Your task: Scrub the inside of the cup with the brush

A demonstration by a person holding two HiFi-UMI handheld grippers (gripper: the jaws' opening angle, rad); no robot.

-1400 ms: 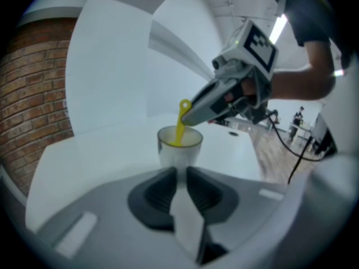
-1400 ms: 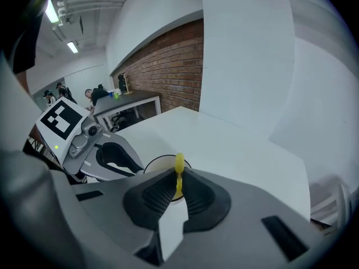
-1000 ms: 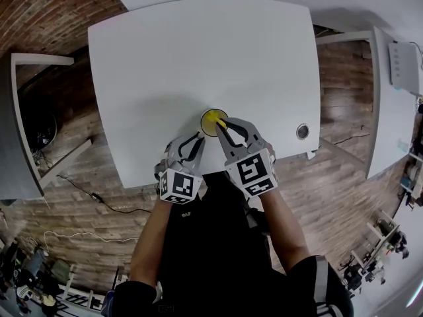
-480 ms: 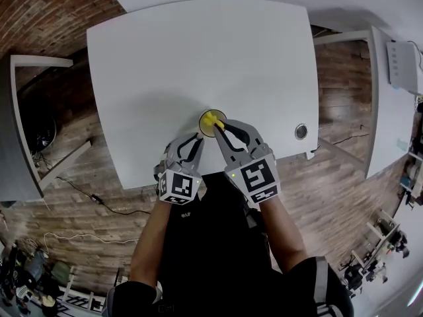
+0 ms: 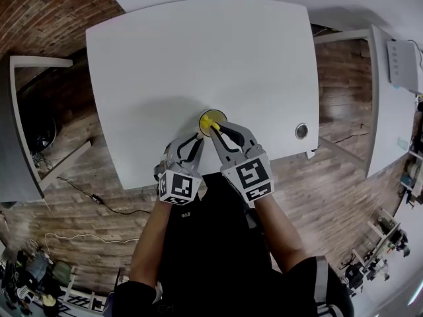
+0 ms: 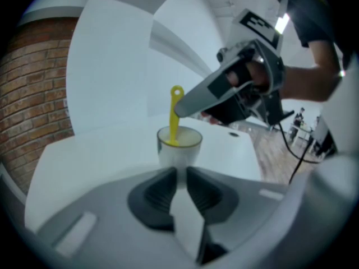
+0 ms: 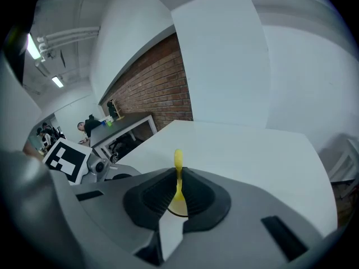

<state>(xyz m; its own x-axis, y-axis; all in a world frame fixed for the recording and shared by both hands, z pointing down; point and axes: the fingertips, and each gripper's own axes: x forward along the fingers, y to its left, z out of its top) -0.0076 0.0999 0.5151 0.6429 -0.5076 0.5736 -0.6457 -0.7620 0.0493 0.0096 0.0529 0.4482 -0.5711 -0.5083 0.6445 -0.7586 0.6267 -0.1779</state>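
A pale cup (image 5: 206, 117) with a yellow inside stands near the front edge of the white table (image 5: 198, 51). In the left gripper view the cup (image 6: 179, 149) sits just beyond my left gripper (image 6: 180, 175). Its jaws are shut to a narrow slit on a pale part at the cup's near side. My right gripper (image 5: 217, 127) is shut on the thin yellow brush (image 5: 213, 123). The brush (image 6: 175, 114) stands nearly upright with its lower end inside the cup. The handle (image 7: 178, 170) sticks up between the right pads, and the cup's yellow (image 7: 178, 209) shows below them.
A round metal grommet (image 5: 301, 131) is set in the table to the right of the cup. Another white table (image 5: 386, 104) with a white box (image 5: 403, 61) stands to the far right. A grey desk frame (image 5: 20, 124) stands left on the wooden floor.
My right gripper has shifted slightly left and back toward me, moving the brush inside the cup. The left gripper and the cup have stayed put.
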